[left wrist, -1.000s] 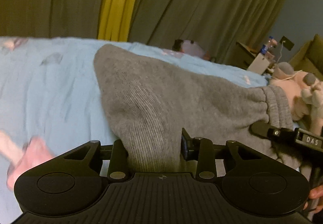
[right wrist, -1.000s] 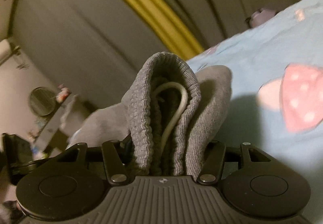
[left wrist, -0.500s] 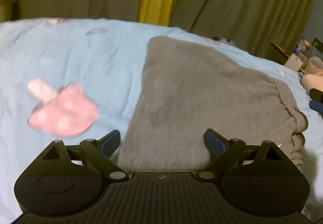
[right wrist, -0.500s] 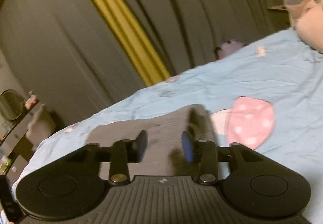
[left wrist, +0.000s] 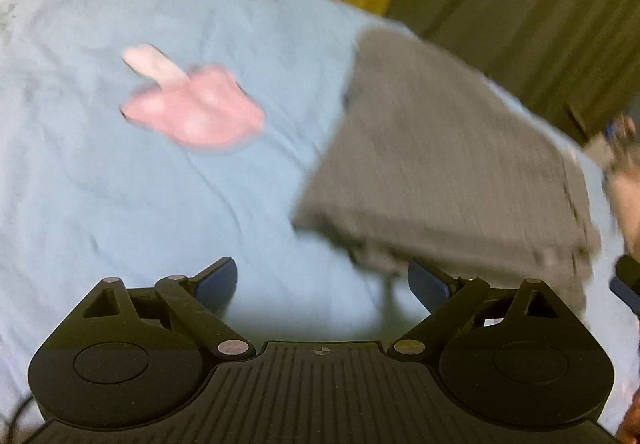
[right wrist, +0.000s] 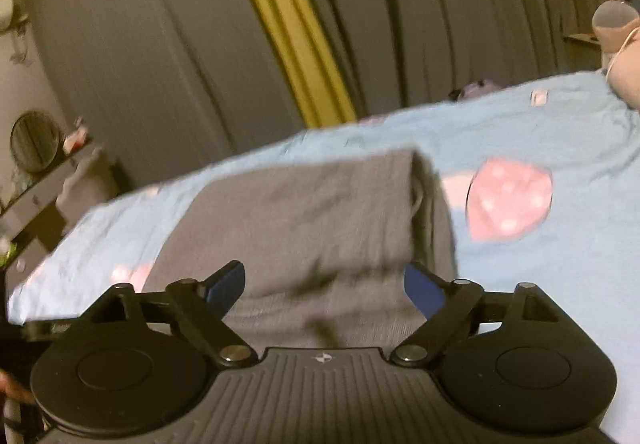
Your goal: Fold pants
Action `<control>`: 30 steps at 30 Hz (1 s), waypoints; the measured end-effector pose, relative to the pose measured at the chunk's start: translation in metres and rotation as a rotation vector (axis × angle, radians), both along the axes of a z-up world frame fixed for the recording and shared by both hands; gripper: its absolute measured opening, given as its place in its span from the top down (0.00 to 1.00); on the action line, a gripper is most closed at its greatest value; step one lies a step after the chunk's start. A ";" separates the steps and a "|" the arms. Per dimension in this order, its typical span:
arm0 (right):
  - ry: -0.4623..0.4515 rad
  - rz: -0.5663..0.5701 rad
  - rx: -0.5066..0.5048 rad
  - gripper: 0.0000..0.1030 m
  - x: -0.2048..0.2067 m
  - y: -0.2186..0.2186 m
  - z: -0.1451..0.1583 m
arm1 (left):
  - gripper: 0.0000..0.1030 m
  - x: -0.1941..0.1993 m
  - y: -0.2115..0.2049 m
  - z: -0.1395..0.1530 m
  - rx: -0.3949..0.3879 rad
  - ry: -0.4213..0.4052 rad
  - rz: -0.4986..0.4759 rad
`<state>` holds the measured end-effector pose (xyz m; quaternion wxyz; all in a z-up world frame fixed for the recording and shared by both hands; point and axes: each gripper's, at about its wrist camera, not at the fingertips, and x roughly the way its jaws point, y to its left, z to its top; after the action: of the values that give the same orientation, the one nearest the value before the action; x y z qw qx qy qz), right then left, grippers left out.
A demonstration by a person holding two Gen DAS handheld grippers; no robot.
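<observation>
Since a second ago the pants [left wrist: 452,164] have been let go by both grippers and laid flat on the bed [left wrist: 120,204]; the raised waistband is no longer clamped. The pants now lie as a compact grey rectangle with stacked layers at its near edge, beside a pink mushroom print [left wrist: 196,112]. The fold is judged nearly or fully done; at most a smoothing or one last fold is left. The left gripper [left wrist: 322,286] is held spread wide over bare sheet. The right gripper [right wrist: 324,284] has just been opening, its fingers [right wrist: 226,284] apart with nothing gripped, above the cloth.
</observation>
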<state>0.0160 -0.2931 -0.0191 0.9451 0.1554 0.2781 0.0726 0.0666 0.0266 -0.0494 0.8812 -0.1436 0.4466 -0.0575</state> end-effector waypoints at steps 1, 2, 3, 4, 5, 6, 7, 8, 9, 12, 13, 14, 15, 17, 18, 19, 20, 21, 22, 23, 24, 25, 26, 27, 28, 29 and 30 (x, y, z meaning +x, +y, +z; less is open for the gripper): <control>0.025 0.001 -0.021 0.08 -0.009 0.004 -0.004 | 0.06 -0.006 -0.010 0.001 0.024 0.004 -0.031; 0.054 -0.007 -0.043 0.04 -0.016 0.009 -0.009 | 0.06 -0.013 -0.022 0.002 0.055 -0.001 -0.077; 0.082 -0.022 -0.070 0.04 -0.023 0.015 -0.014 | 0.06 -0.019 -0.032 0.003 0.084 -0.010 -0.112; 0.104 -0.037 -0.093 0.04 -0.028 0.020 -0.018 | 0.06 -0.026 -0.043 0.004 0.127 -0.018 -0.149; 0.126 -0.050 -0.119 0.04 -0.032 0.026 -0.021 | 0.06 -0.031 -0.052 0.005 0.170 -0.018 -0.175; 0.145 -0.059 -0.144 0.04 -0.035 0.033 -0.023 | 0.05 -0.033 -0.059 0.004 0.203 -0.012 -0.194; 0.152 -0.060 -0.156 0.04 -0.038 0.038 -0.024 | 0.05 -0.036 -0.066 0.003 0.232 0.002 -0.217; 0.156 -0.052 -0.168 0.04 -0.040 0.043 -0.025 | 0.05 -0.039 -0.072 0.002 0.253 0.017 -0.243; 0.156 -0.043 -0.180 0.04 -0.043 0.048 -0.026 | 0.05 -0.044 -0.075 0.000 0.269 0.024 -0.260; 0.152 -0.036 -0.264 0.04 -0.049 0.065 -0.026 | 0.05 -0.054 -0.080 -0.001 0.323 0.023 -0.271; 0.149 -0.042 -0.295 0.04 -0.051 0.070 -0.025 | 0.05 -0.057 -0.079 0.001 0.330 0.013 -0.269; 0.142 -0.046 -0.325 0.04 -0.056 0.075 -0.022 | 0.05 -0.061 -0.077 0.003 0.324 0.000 -0.266; 0.137 -0.047 -0.356 0.04 -0.058 0.080 -0.021 | 0.04 -0.061 -0.074 0.006 0.315 -0.010 -0.254; 0.132 -0.056 -0.414 0.04 -0.062 0.088 -0.021 | 0.02 -0.066 -0.067 0.010 0.297 -0.030 -0.219; 0.130 -0.059 -0.437 0.04 -0.064 0.090 -0.022 | 0.02 -0.068 -0.063 0.012 0.275 -0.038 -0.207; 0.133 -0.057 -0.456 0.04 -0.065 0.092 -0.022 | 0.02 -0.068 -0.060 0.015 0.263 -0.043 -0.192; 0.138 -0.050 -0.467 0.04 -0.067 0.095 -0.022 | 0.02 -0.068 -0.059 0.016 0.263 -0.045 -0.178; 0.150 -0.038 -0.476 0.04 -0.067 0.097 -0.023 | 0.01 -0.068 -0.058 0.017 0.278 -0.048 -0.158; 0.165 -0.030 -0.482 0.04 -0.067 0.099 -0.024 | 0.01 -0.068 -0.058 0.019 0.305 -0.053 -0.127; 0.187 -0.028 -0.487 0.04 -0.068 0.101 -0.024 | 0.01 -0.067 -0.058 0.021 0.339 -0.061 -0.095; 0.216 -0.027 -0.498 0.04 -0.068 0.103 -0.023 | 0.01 -0.067 -0.058 0.023 0.361 -0.072 -0.081; 0.242 -0.026 -0.510 0.04 -0.068 0.106 -0.022 | 0.01 -0.068 -0.056 0.025 0.361 -0.090 -0.072; 0.268 -0.021 -0.517 0.04 -0.068 0.108 -0.020 | 0.01 -0.068 -0.053 0.028 0.341 -0.102 -0.070; 0.287 -0.016 -0.520 0.04 -0.068 0.110 -0.017 | 0.01 -0.068 -0.050 0.030 0.309 -0.107 -0.067; 0.301 -0.011 -0.518 0.04 -0.068 0.110 -0.014 | 0.01 -0.068 -0.047 0.033 0.288 -0.099 -0.061; 0.315 0.000 -0.513 0.04 -0.068 0.111 -0.009 | 0.01 -0.066 -0.045 0.036 0.274 -0.090 -0.053; 0.322 0.008 -0.500 0.04 -0.068 0.110 -0.003 | 0.01 -0.065 -0.042 0.042 0.262 -0.079 -0.043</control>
<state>-0.0522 -0.1830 -0.0217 0.8975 -0.0736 0.4343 -0.0201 0.0015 -0.0157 -0.0078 0.9078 -0.0154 0.4185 -0.0234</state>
